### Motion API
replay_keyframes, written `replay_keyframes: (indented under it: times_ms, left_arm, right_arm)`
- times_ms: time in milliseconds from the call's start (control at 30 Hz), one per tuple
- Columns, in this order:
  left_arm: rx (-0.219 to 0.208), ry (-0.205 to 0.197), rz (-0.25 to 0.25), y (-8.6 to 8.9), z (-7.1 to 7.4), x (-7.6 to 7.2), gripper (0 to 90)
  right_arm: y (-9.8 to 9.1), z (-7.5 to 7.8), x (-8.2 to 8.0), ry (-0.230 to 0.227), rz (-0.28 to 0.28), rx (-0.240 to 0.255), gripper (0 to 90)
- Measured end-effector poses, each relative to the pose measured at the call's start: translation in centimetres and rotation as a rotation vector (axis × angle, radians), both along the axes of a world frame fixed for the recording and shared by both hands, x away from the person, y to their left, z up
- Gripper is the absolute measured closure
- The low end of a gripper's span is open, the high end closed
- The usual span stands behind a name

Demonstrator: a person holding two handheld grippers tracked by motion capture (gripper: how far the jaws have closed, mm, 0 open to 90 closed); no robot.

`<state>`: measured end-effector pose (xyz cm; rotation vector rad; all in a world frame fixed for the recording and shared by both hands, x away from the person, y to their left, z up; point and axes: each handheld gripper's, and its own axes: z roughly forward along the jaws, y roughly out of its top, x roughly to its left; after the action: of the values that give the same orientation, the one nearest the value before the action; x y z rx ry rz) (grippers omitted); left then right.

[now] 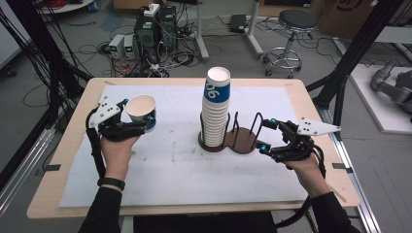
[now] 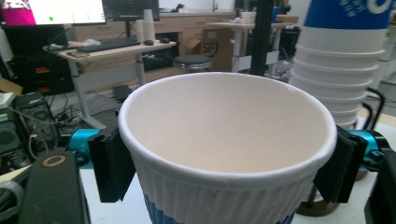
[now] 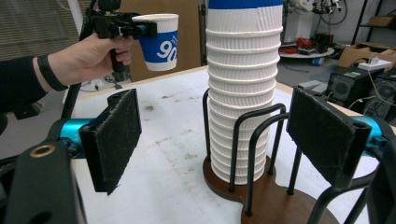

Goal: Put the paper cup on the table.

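Holding the paper cup (image 1: 142, 109) just below its rim, our left gripper (image 1: 137, 118) pinches it above the desk (image 1: 68, 160), at nine o'clock from the cup stack (image 1: 216, 109). We judge the cup light, thin-walled and easily crushed; grip the stiffer rim band gently. Our right gripper (image 1: 266, 136) stands spread beside the rack (image 1: 241, 140) at three o'clock, clamping nothing. The cup's base is cut off in the left gripper view.

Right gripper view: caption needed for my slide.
Open right gripper faces stacked cups in a wire rack; left gripper holds one cup.
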<state>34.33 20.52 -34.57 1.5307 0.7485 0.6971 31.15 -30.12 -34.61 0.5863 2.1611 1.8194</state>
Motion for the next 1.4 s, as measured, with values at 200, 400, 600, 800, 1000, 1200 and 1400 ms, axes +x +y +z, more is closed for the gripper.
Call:
replay_keyframes:
  times_ms: [200, 400, 600, 800, 1000, 1200, 1400]
  left_arm:
    - [-0.004, -0.001, 0.050, 0.3, -0.6, 0.8, 21.2]
    - [0.009, 0.003, 0.073, 0.6, -1.2, 1.3, 21.2]
    - [0.015, 0.008, 0.097, 1.0, -2.0, 1.7, 21.0]
    - [-0.006, 0.025, 0.110, 1.5, -3.0, 2.2, 20.8]
    - [-0.019, 0.040, 0.131, 2.0, -4.1, 2.6, 20.8]
    - [-0.001, 0.050, 0.128, 1.8, -4.8, 3.1, 20.8]
    - [0.015, 0.072, 0.133, 1.7, -5.4, 3.7, 21.2]
  right_arm:
    - [0.0, 0.0, 0.0, -0.005, -0.003, -0.001, 18.2]
    - [0.0, 0.0, 0.0, 0.000, -0.002, -0.001, 18.3]
    - [-0.1, 0.0, 0.0, -0.001, -0.007, -0.002, 18.3]
    - [-0.1, -0.1, 0.0, 0.001, -0.004, -0.006, 18.3]
    - [-0.1, -0.1, 0.0, 0.002, -0.002, -0.007, 18.3]
    - [-0.1, -0.2, 0.1, 0.000, -0.007, -0.006, 18.3]
    - [-0.1, -0.2, 0.1, 0.006, -0.006, -0.009, 18.3]
